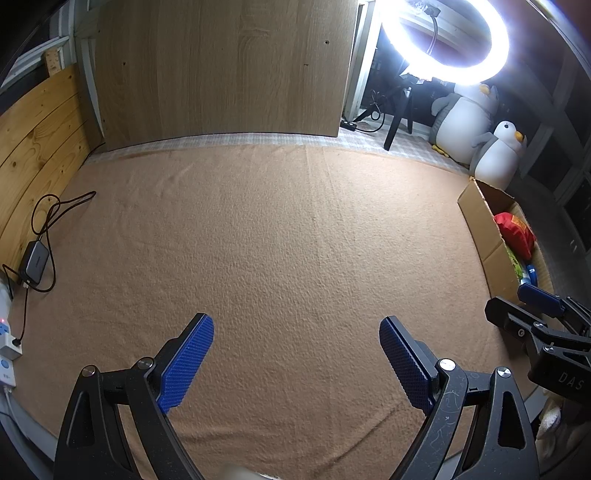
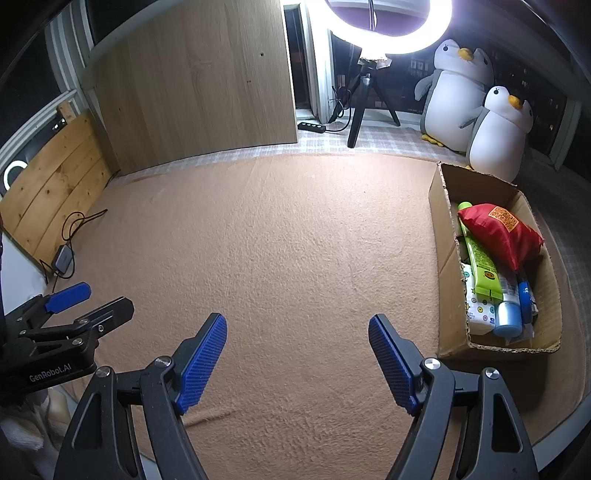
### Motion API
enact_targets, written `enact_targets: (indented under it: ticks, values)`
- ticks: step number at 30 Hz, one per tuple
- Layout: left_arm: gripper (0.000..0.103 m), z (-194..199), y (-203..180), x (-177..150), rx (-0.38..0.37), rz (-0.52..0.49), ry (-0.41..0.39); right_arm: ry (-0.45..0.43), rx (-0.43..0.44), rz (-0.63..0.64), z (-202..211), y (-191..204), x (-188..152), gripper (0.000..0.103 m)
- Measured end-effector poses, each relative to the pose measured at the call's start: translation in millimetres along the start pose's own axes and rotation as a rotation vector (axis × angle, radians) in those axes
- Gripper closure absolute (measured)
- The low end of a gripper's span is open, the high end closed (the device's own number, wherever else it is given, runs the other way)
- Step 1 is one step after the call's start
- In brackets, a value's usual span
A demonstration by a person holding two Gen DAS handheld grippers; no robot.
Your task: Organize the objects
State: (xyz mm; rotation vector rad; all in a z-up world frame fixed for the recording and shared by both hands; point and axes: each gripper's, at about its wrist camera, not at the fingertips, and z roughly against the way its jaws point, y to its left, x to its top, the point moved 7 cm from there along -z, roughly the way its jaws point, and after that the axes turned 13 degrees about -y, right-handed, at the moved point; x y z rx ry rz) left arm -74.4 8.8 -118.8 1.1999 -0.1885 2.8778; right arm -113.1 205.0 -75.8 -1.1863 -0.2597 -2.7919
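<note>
The left gripper [image 1: 296,360], black-framed with blue ribbed pads, is seen with its fingers spread wide and nothing between them, held above a bare stretch of peach-coloured fleece blanket [image 1: 266,229]. The right gripper [image 2: 297,360], of the same build, is likewise released, its fingers parted over the blanket and grasping nothing. In the right wrist view the left gripper is seen at about 8 o'clock; in the left wrist view the right gripper is seen at about 4 o'clock.

An open brown cardboard box [image 2: 445,266] is set on the blanket at 3 o'clock from the right gripper. Inside it a red crinkled foil pouch [image 2: 504,232] is laid over a lime-green squeeze tube [image 2: 480,262], and beside these a pale blue capped bottle [image 2: 509,314] and a white packet with coloured dots [image 2: 476,314] are packed toward the near end of the box.

Beyond the box, at about 1 o'clock, two white and grey plush penguins [image 2: 480,110] are propped side by side. A lit white ring light on a black tripod [image 2: 388,33] is placed at 12 o'clock, and a pale wooden panel [image 2: 199,92] is stood upright at 11 o'clock. A black power adapter with a looped cable [image 1: 35,260] is seen at 9 o'clock on the blanket's edge.
</note>
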Motion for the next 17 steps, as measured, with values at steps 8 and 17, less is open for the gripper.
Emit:
enact_targets:
  ticks: [8,17]
  values:
    - [0.009,-1.4,-0.9,-1.2,0.004,0.002,0.002,0.008,0.002,0.004,-3.1,-2.0,-0.7,0.027]
    - [0.009,-7.3,-5.5,-4.9,-0.008,-0.001,0.002,0.024,0.003,0.003,-7.6,-3.2,-3.8,0.027]
